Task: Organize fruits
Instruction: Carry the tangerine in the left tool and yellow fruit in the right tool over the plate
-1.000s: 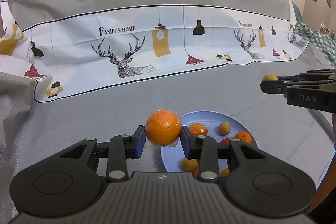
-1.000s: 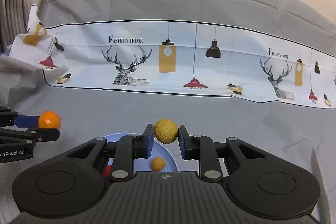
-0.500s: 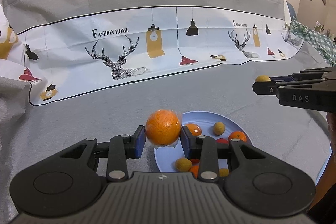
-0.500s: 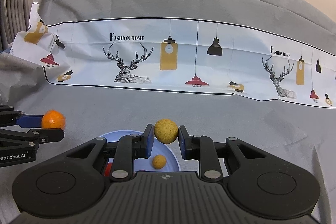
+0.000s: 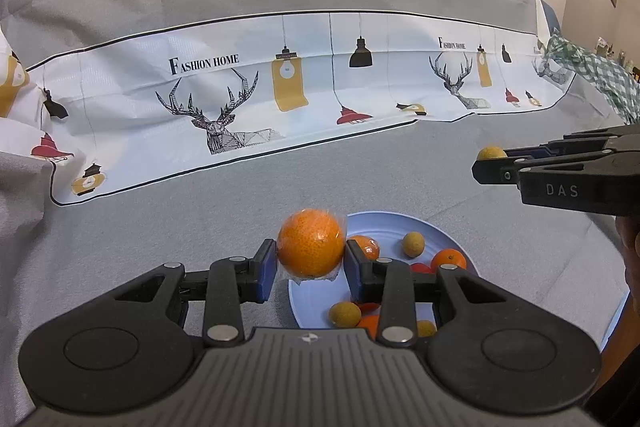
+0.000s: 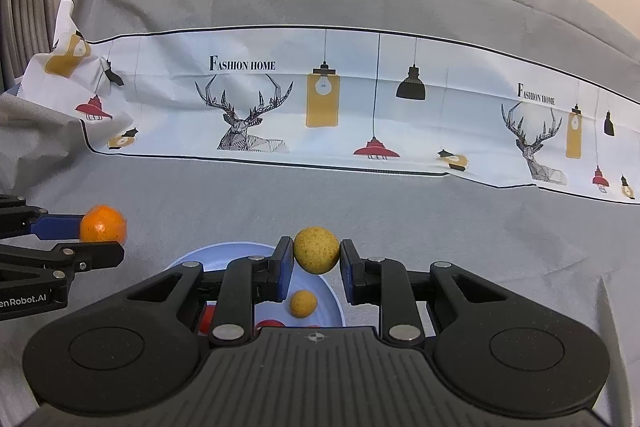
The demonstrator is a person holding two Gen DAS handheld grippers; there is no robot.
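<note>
Orange and wrapped in thin clear film, a big round orange (image 5: 311, 243) sits squeezed between the blue pads of the left gripper (image 5: 311, 265). The gripper is partly closed, just wide enough to pinch the fruit on both sides. It is held up in the air, over the near left edge of a round pale blue plate (image 5: 400, 223) that lies just below and to the right of the gripper.

The right gripper (image 6: 316, 265) is almost fully closed on a small round yellow-brown fruit (image 6: 316, 249). This fruit is also up in the air, over the far right part of the same plate. From the right gripper, the left one is off to the left and a bit farther out.

Both fruits are round balls, so there is no long side to line up. What matters most, I think, is that each fruit hangs above the plate and the bare grey cloth of the worktop (image 5: 200, 219) spreads out to the sides and ahead. Each hand looks free to carry its fruit outward to its own sorting spot.

On the plate under the grippers lie more fruits: small oranges (image 5: 449, 259), little yellow-brown balls (image 5: 413, 243) and some red ones that are partly hidden. Farther ahead a white cloth printed with deer and lamps (image 6: 320, 99) lies across the worktop. Nothing stands between the grippers and the open grey cloth. The two grippers are well apart, so they should not bump.
</note>
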